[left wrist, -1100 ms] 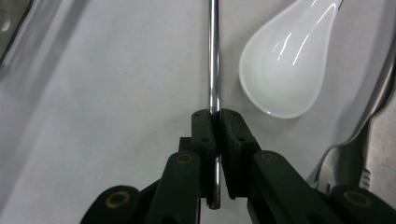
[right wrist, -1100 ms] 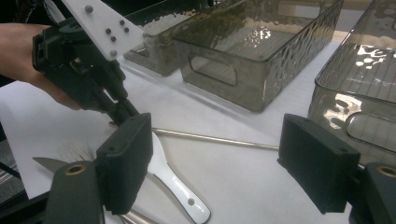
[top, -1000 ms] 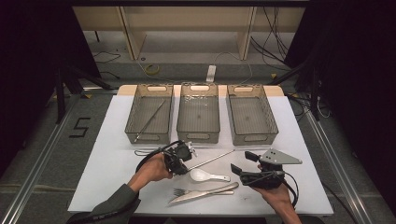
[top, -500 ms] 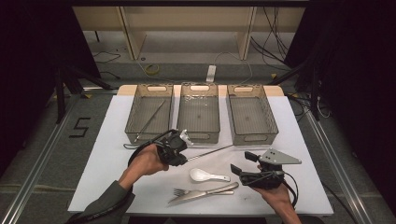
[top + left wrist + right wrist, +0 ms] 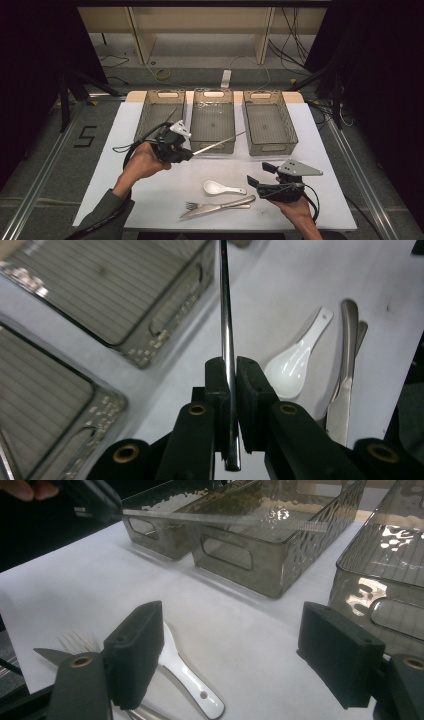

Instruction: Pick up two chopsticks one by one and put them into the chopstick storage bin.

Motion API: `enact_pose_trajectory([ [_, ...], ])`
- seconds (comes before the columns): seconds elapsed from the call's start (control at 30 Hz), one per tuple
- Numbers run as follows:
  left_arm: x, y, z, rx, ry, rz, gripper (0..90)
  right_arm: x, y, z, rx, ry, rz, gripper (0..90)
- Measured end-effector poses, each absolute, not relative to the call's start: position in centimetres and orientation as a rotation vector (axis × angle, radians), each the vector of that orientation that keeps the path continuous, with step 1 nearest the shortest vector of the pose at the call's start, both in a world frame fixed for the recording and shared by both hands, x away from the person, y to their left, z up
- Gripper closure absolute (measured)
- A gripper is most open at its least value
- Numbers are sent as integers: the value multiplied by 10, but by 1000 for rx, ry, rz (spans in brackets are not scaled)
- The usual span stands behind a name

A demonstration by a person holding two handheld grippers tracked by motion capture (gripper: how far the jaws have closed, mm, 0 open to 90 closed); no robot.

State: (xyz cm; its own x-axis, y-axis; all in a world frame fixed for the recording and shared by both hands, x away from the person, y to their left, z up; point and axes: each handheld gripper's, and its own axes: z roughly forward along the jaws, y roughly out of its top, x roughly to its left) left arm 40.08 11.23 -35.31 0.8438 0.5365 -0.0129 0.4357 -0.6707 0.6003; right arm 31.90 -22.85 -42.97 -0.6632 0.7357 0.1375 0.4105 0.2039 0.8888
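My left gripper (image 5: 186, 154) is shut on a thin metal rod (image 5: 220, 142), like a chopstick, and holds it in the air in front of the left bin (image 5: 145, 120) and the middle bin (image 5: 213, 145). Along its jaws, the rod (image 5: 227, 330) runs straight up between the pressed pads. My right gripper (image 5: 256, 183) rests low at the table's front right, open, jaws pointing left with nothing between them (image 5: 235, 650). A white spoon (image 5: 222, 188), a fork (image 5: 192, 205) and a knife (image 5: 220, 206) lie on the white table just left of it.
Three clear smoky bins stand in a row at the back: left, middle and right (image 5: 267, 145). The left bin holds another thin rod (image 5: 170, 116). The table's front edge lies just below the cutlery. Cables trail from both grippers.
My left gripper has lifted the rod off the table and carried it up and toward the bins. The right gripper, spoon, fork and knife have stayed put.
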Motion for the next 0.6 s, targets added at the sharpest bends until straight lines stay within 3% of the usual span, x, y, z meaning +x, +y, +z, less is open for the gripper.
enact_pose_trajectory([
  [0.6,444,165,-336,2243,942,316,843,320,-229,-430,1083,2167,1439,271],
])
